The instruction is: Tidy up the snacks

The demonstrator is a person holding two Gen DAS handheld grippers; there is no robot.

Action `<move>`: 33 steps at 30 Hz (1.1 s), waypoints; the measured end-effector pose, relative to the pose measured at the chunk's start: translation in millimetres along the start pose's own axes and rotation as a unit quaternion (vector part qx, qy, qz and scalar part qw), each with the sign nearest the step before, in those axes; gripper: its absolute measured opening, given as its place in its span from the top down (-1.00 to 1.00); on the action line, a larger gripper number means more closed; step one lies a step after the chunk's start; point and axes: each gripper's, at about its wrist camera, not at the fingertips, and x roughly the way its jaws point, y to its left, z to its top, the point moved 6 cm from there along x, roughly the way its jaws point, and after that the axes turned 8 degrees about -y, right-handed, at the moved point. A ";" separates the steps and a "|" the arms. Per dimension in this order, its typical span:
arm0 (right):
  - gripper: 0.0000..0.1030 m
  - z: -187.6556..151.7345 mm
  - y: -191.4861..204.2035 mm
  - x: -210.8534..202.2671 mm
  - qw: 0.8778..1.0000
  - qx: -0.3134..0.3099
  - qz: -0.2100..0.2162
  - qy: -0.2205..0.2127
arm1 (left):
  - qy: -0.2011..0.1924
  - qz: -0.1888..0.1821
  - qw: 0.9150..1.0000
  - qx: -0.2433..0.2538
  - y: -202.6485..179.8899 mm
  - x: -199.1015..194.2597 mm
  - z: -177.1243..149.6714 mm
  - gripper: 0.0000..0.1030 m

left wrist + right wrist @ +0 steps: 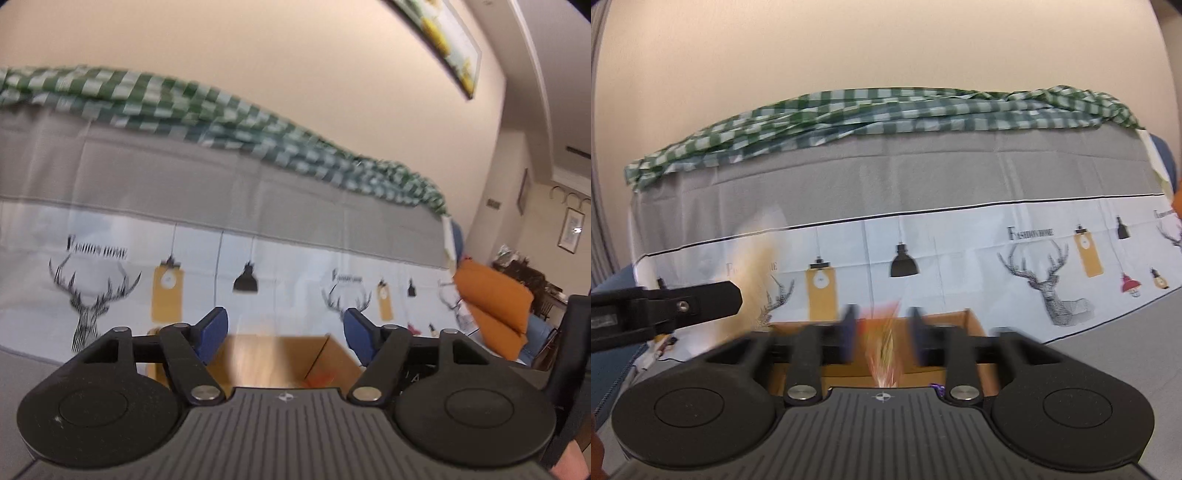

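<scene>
My left gripper (286, 332) is open and empty, its blue pads spread wide above an open cardboard box (288, 358). A blurred tan streak shows between the fingers over the box, and something orange-red (321, 378) lies inside. My right gripper (882, 332) hangs over the same box (964, 323) with its jaws partly apart. A blurred orange snack packet (884, 350) sits between them; I cannot tell whether it is gripped. The left gripper's finger (701, 299) juts in from the left. A purple wrapper (937, 386) peeks out in the box.
Behind the box is a sofa draped in a grey and white cloth printed with deer and lamps (1049, 280). A green checked cloth (886, 110) lies along its top. An orange cushion (495, 306) sits at the right end.
</scene>
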 end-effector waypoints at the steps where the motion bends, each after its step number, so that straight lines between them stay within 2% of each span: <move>1: -0.25 3.0 -1.8 -2.8 1.000 0.007 -0.002 -0.009 | -0.007 -0.007 1.000 0.008 -2.7 -3.3 3.6 -0.43; 3: -0.28 9.3 -4.8 -6.8 1.000 0.018 0.001 -0.016 | -0.028 -0.020 0.999 0.026 -8.6 -14.9 12.0 -0.48; 5: -0.45 14.5 -7.0 -10.6 0.999 0.029 0.004 -0.018 | -0.043 -0.018 0.998 0.037 -12.6 -25.6 18.6 -0.60; 8: -0.75 21.8 -9.8 -18.7 0.998 0.060 0.003 -0.004 | -0.020 -0.001 0.999 0.027 -20.9 -39.8 25.5 -0.65; 10: -0.99 29.1 -9.8 -30.5 0.997 0.079 0.010 -0.002 | -0.016 0.009 0.999 0.039 -31.0 -58.4 25.6 -0.73; 13: -0.99 37.4 -11.3 -60.2 0.997 0.072 0.012 -0.010 | -0.015 0.032 0.997 0.066 -47.3 -92.8 19.5 -0.83; 17: -0.99 24.0 -18.7 -100.8 0.998 0.058 0.001 0.005 | 0.026 0.073 0.996 0.039 -53.3 -127.5 -9.8 -0.95; 20: -0.99 -4.1 -24.8 -127.3 0.998 0.053 -0.012 0.020 | 0.062 0.105 0.993 0.011 -52.0 -146.0 -51.4 -0.99; 22: -0.99 -29.4 -27.2 -140.0 0.998 0.053 -0.023 0.039 | 0.104 0.130 0.986 -0.002 -49.1 -153.6 -90.0 -0.99; 23: -0.99 -35.5 -26.0 -142.9 0.997 0.050 -0.031 0.053 | 0.144 0.144 0.979 -0.003 -47.9 -150.9 -106.1 -0.99; 24: -0.99 -38.1 -22.4 -147.0 0.998 0.039 -0.020 0.055 | 0.170 0.155 0.973 -0.005 -45.9 -148.4 -115.6 -0.99; 26: -0.99 -42.5 -15.2 -154.8 0.999 0.006 -0.002 0.042 | 0.171 0.157 0.973 0.018 -46.3 -143.5 -119.7 -0.99; 29: -0.99 -50.4 -15.3 -155.3 0.998 -0.027 -0.015 0.056 | 0.163 0.175 0.969 0.068 -43.8 -137.8 -122.6 -0.99; 33: -0.99 -59.2 -24.8 -149.7 0.996 -0.007 -0.010 0.089 | 0.180 0.174 0.967 0.033 -34.0 -135.0 -127.0 -0.99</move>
